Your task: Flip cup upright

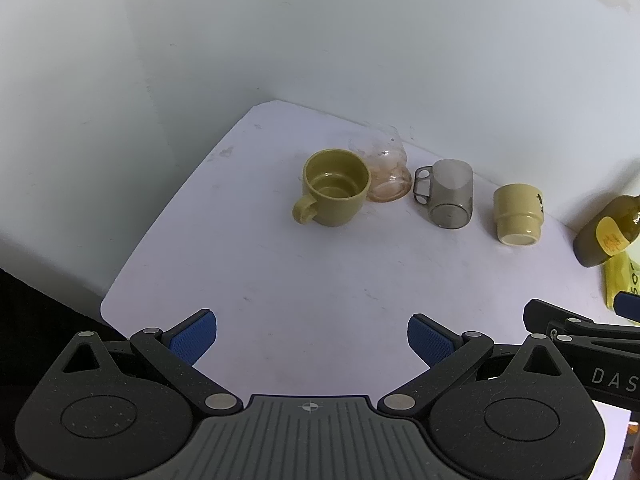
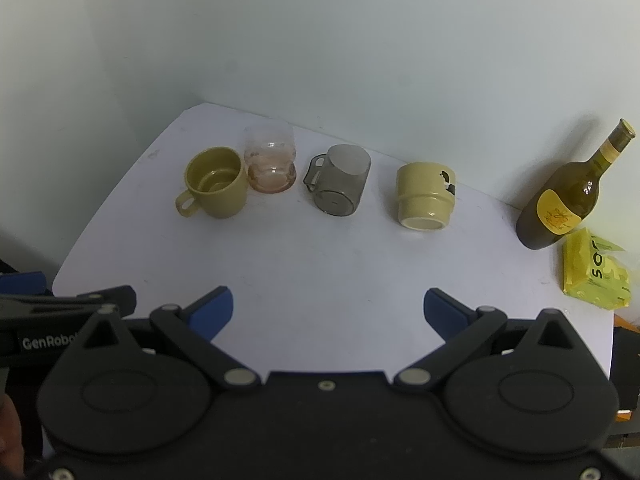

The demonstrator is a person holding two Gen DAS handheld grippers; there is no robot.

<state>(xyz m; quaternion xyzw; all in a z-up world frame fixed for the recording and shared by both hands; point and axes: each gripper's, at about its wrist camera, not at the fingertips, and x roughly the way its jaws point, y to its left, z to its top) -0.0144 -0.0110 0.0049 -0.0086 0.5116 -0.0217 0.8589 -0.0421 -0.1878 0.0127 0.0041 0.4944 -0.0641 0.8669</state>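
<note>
Four cups stand in a row on the white table (image 2: 320, 264). An olive mug (image 2: 216, 188) (image 1: 334, 188) stands upright at the left, and a pinkish glass (image 2: 272, 160) (image 1: 384, 172) stands upright behind it. A smoky clear mug (image 2: 340, 186) (image 1: 448, 194) lies on its side with its base toward me. A cream mug (image 2: 426, 196) (image 1: 518, 214) also lies on its side, base toward me. My left gripper (image 1: 312, 340) and right gripper (image 2: 328, 312) are open and empty, near the table's front edge, well short of the cups.
A green wine bottle (image 2: 568, 196) (image 1: 608, 232) stands at the right by the wall. A yellow packet (image 2: 596, 272) (image 1: 620, 280) lies in front of it. White walls close the back and left. The table's right edge (image 2: 610, 340) is near.
</note>
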